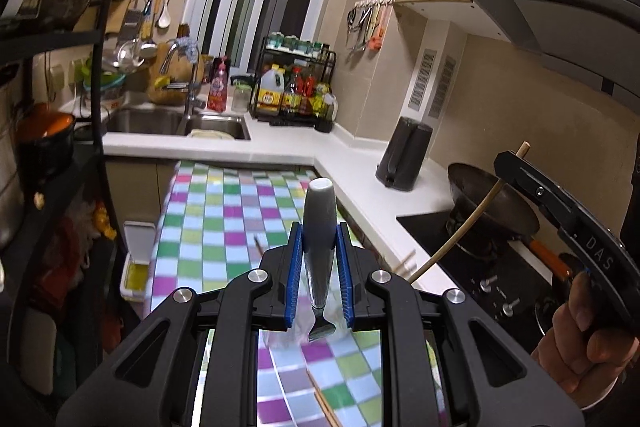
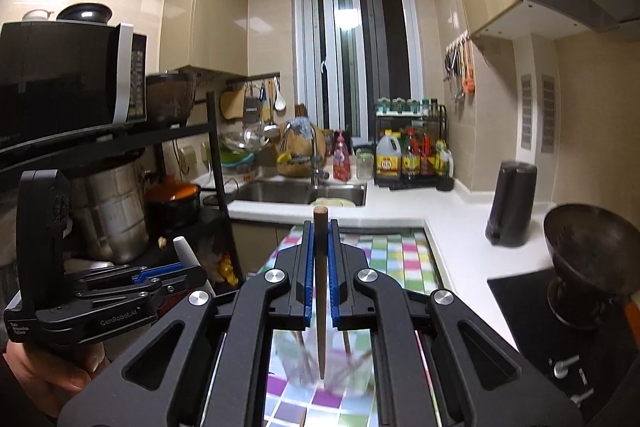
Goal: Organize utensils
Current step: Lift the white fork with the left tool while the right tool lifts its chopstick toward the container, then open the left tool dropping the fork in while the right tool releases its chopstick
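My left gripper (image 1: 319, 235) is shut on a grey-handled utensil (image 1: 319, 227), handle up, its metal end down over a clear glass cup (image 1: 316, 337) on the checkered tablecloth (image 1: 224, 227). My right gripper (image 2: 320, 239) is shut on a brown chopstick (image 2: 320, 291) held upright, its tip down in a clear cup (image 2: 324, 363) that holds other chopsticks. The right gripper also shows in the left wrist view (image 1: 516, 163) with the chopstick (image 1: 460, 227). The left gripper shows in the right wrist view (image 2: 176, 275). Loose chopsticks (image 1: 326, 407) lie on the cloth.
A white L-shaped counter (image 1: 360, 179) carries a sink (image 1: 176, 125), a bottle rack (image 1: 296, 91) and a black kettle (image 1: 404, 159). A stove with a dark wok (image 1: 496, 207) is at right. A black shelf with a microwave (image 2: 68, 79) and pots stands at left.
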